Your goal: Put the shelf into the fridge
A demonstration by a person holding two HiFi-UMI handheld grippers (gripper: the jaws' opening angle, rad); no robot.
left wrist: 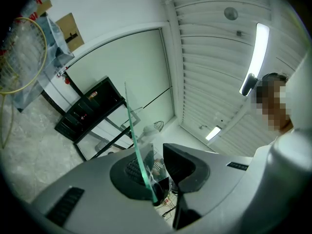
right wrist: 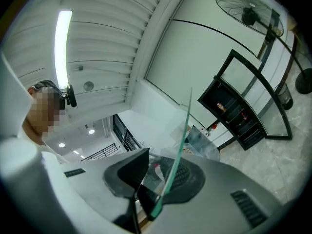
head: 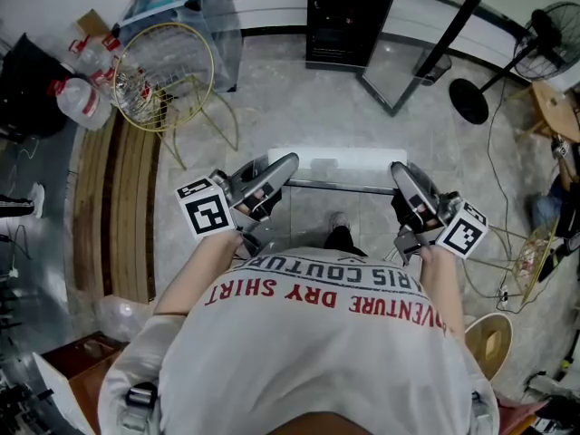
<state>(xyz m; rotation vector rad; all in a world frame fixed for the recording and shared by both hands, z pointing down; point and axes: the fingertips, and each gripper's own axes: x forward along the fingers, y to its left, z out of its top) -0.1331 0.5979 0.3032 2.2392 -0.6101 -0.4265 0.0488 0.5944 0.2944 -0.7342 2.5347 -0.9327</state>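
In the head view the glass shelf (head: 337, 160), with a white front strip and a metal bar, hangs level above the floor in front of me. My left gripper (head: 283, 170) is shut on its near left side, my right gripper (head: 401, 176) on its near right side. In the left gripper view the greenish glass edge (left wrist: 134, 130) runs out from between the jaws of the left gripper (left wrist: 158, 174). The right gripper view shows the same edge (right wrist: 183, 140) in the right gripper (right wrist: 156, 179). The black fridge (head: 349, 16) stands ahead with its glass door (head: 412, 66) swung open.
A gold wire chair (head: 168, 75) and water bottles (head: 77, 98) stand at the left by a wooden strip (head: 118, 207). A floor fan (head: 544, 34) with a round base (head: 468, 101) is at the right, with cables and clutter beyond it.
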